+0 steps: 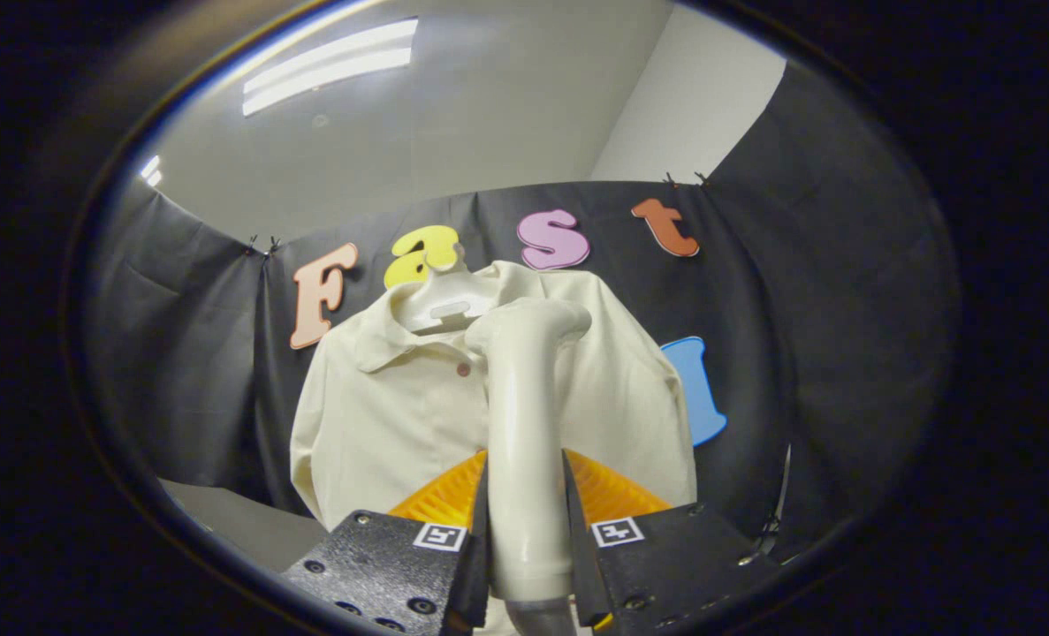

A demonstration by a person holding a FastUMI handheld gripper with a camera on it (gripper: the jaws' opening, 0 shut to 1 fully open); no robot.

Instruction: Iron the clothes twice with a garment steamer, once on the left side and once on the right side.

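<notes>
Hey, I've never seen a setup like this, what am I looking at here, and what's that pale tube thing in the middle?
This picture comes from a camera riding on a hand-held gripper, looking forward along its two fingers. The fingers are shut on the handle of a garment steamer, which stands upright between them. The steamer's head is up near the collar of a cream shirt. The shirt hangs on a white hanger in front of the black cloth wall. A pale surface lies below the shirt.

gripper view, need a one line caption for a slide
Gripper jaws shut on a cream garment steamer, its head raised before a cream shirt on a hanger.
</notes>
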